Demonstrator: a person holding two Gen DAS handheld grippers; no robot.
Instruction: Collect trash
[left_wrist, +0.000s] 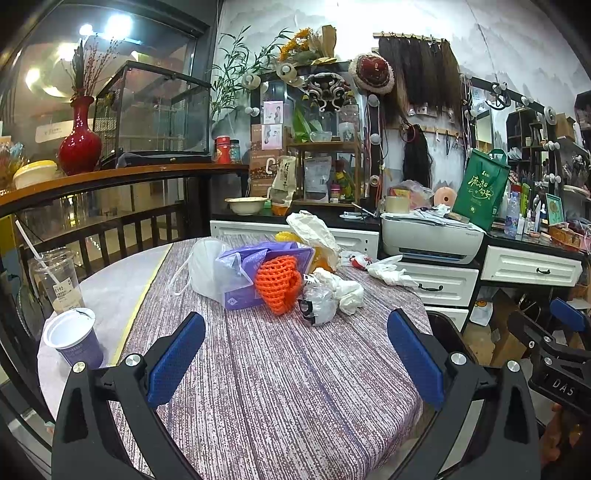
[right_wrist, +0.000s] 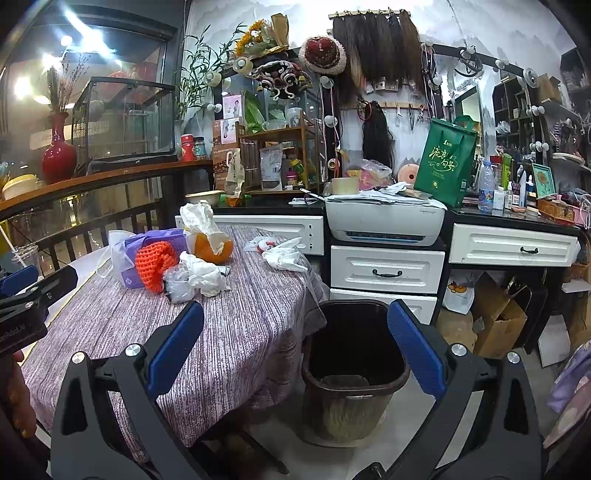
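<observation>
A heap of trash lies mid-table: an orange foam net (left_wrist: 276, 283) (right_wrist: 155, 263), a purple packet (left_wrist: 255, 271) (right_wrist: 147, 243), a white mask (left_wrist: 205, 266), crumpled white tissue (left_wrist: 341, 286) (right_wrist: 205, 275) and clear plastic (left_wrist: 317, 302) (right_wrist: 181, 284). Behind it stands an orange fruit in white paper (right_wrist: 212, 242). More white wrappers (left_wrist: 389, 271) (right_wrist: 282, 256) lie at the table's far edge. My left gripper (left_wrist: 295, 354) hangs open over the striped tablecloth (left_wrist: 280, 387), short of the heap. My right gripper (right_wrist: 295, 350) is open above the dark bin (right_wrist: 352, 373) beside the table.
A purple paper cup (left_wrist: 75, 341) and a clear plastic cup with a straw (left_wrist: 55, 282) stand at the table's left edge. White drawers (right_wrist: 386, 271) with a printer (right_wrist: 386, 223) stand behind the table. Cardboard boxes (right_wrist: 495, 321) sit on the floor to the right.
</observation>
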